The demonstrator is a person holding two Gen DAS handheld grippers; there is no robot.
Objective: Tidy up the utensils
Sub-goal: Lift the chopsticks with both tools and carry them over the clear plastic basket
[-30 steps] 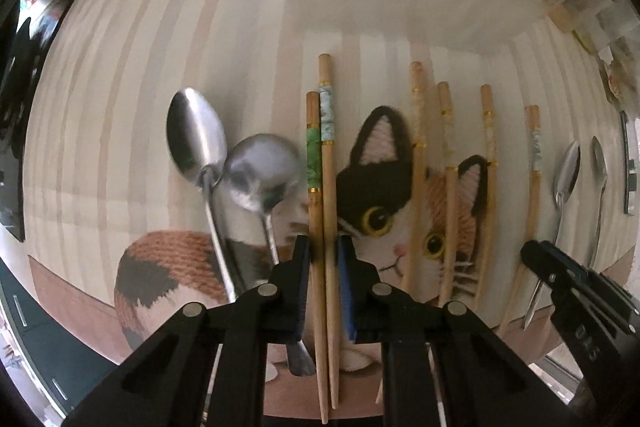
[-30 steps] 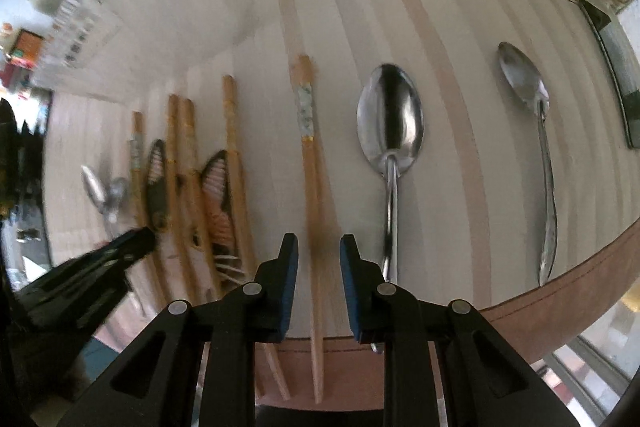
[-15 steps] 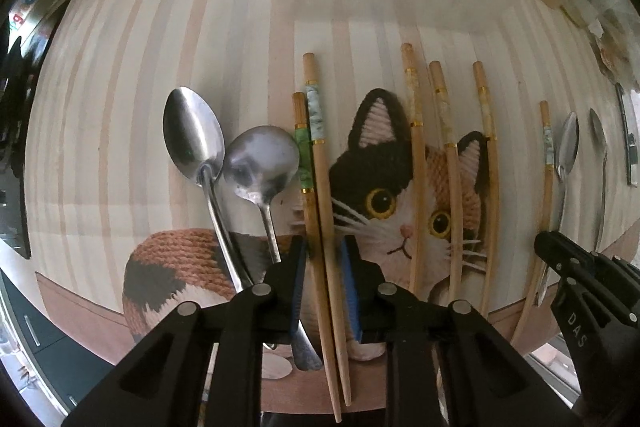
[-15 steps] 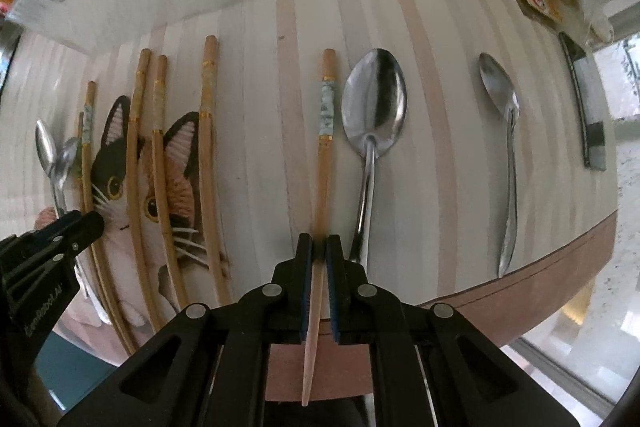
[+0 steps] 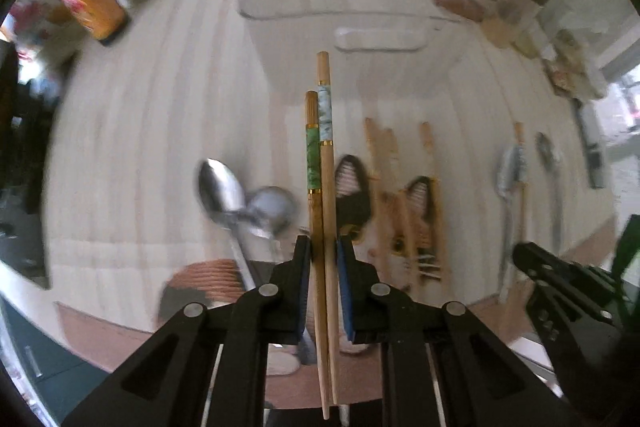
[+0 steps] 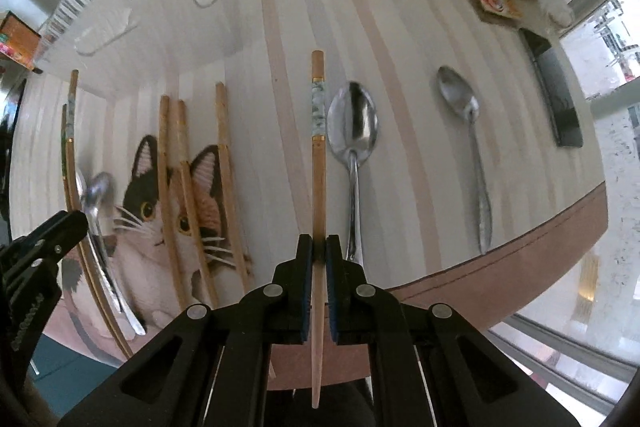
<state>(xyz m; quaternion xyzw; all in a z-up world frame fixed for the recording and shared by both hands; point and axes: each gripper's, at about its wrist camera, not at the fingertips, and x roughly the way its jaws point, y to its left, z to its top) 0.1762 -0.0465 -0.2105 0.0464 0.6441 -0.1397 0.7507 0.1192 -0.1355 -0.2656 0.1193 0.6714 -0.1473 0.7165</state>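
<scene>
Now each gripper [image 5: 323, 247] [image 6: 319, 247] clamps chopsticks [image 5: 322, 167]

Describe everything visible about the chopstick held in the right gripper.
The chopstick is a slim, light wooden stick tapering to its tip, with a pale green-and-white patterned band edged by two gold rings near its thick end. The right gripper is shut on its lower half, so it runs straight along the fingers, the thick end pointing away from the camera. It appears lifted clear of the striped tablecloth; only the pads touch it.
</scene>
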